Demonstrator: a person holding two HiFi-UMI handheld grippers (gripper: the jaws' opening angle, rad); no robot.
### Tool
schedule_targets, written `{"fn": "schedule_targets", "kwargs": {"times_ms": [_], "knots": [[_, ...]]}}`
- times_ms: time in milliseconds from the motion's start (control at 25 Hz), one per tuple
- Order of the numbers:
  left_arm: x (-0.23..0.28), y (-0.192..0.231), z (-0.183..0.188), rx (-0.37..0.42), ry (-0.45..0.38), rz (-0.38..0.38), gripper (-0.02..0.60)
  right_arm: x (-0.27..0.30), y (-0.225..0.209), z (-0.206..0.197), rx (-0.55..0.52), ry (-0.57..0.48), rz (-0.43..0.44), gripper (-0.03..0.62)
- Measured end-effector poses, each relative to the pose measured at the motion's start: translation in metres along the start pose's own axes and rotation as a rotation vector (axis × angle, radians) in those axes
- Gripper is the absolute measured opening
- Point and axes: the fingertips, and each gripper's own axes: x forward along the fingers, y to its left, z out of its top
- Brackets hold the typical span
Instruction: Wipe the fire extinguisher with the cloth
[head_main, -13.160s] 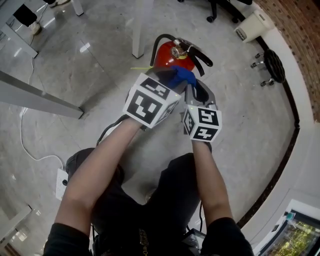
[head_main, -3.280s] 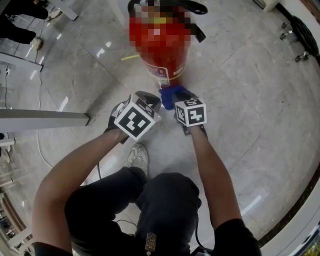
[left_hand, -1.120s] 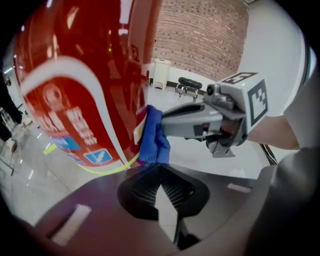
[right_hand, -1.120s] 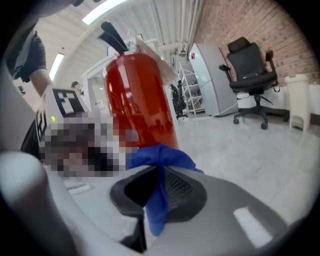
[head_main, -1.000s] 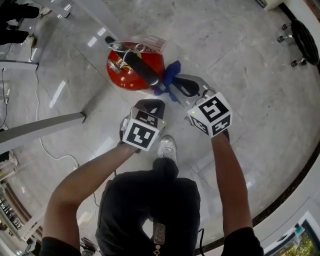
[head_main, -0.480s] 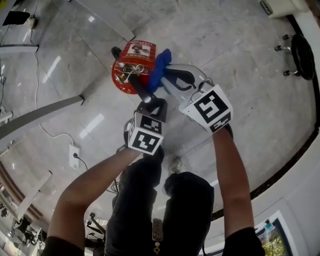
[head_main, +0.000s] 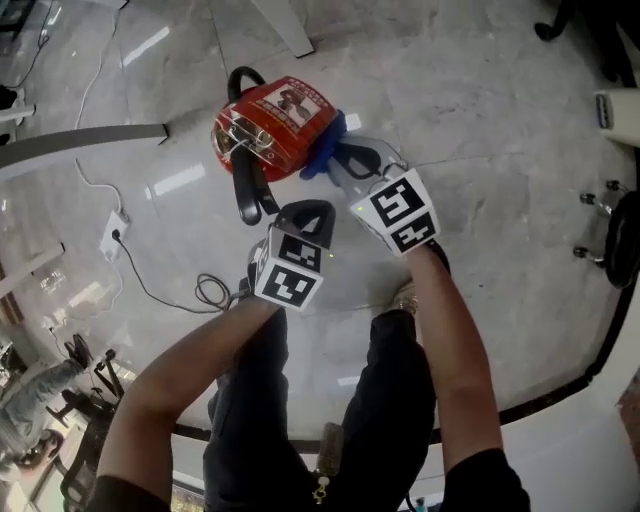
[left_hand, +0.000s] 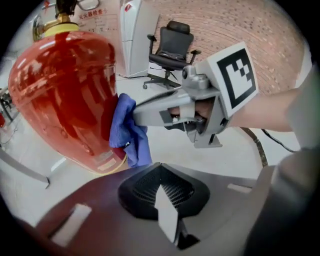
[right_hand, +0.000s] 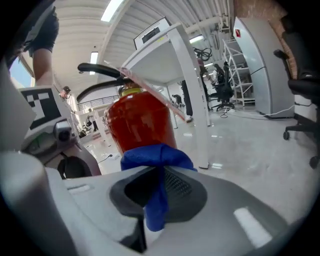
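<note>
The red fire extinguisher (head_main: 278, 122) stands on the marble floor, its black lever and hose (head_main: 246, 190) hanging toward me. My right gripper (head_main: 340, 156) is shut on the blue cloth (head_main: 325, 146) and holds it against the cylinder's right side. In the right gripper view the cloth (right_hand: 157, 162) bunches out of the jaws in front of the extinguisher (right_hand: 140, 125). My left gripper (head_main: 305, 214) is shut with nothing in it, just short of the lever. In the left gripper view, the left gripper (left_hand: 165, 192) looks at the extinguisher (left_hand: 65, 95), the cloth (left_hand: 131, 131) and the right gripper (left_hand: 200, 107).
A white table leg (head_main: 290, 30) stands behind the extinguisher and a grey beam (head_main: 90, 140) lies to its left. A power strip (head_main: 112, 230) and a coiled cable (head_main: 205, 291) lie on the floor at left. An office chair (left_hand: 172, 50) stands farther off.
My right gripper has kept the cloth on the extinguisher's right side and slid it a little lower. My left gripper has drawn back slightly and rolled. The head view has swung round.
</note>
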Motion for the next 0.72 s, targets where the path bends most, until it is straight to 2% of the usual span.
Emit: {"fn": "schedule_targets", "kwargs": {"times_ms": [160, 280, 520, 720], "knots": [[0.015, 0.000, 0.008, -0.138, -0.034, 0.090, 0.005, 0.017, -0.005, -0.027, -0.066, 0.104, 0.102, 0.040], [0.028, 0.007, 0.011, -0.232, -0.068, 0.114, 0.005, 0.030, -0.011, -0.044, -0.110, 0.181, 0.154, 0.040], [0.061, 0.020, 0.004, -0.293, -0.078, 0.165, 0.005, 0.059, -0.022, -0.084, -0.214, 0.351, 0.271, 0.040], [0.087, 0.034, -0.009, -0.455, -0.046, 0.235, 0.006, 0.082, -0.026, -0.120, -0.314, 0.465, 0.418, 0.041]]}}
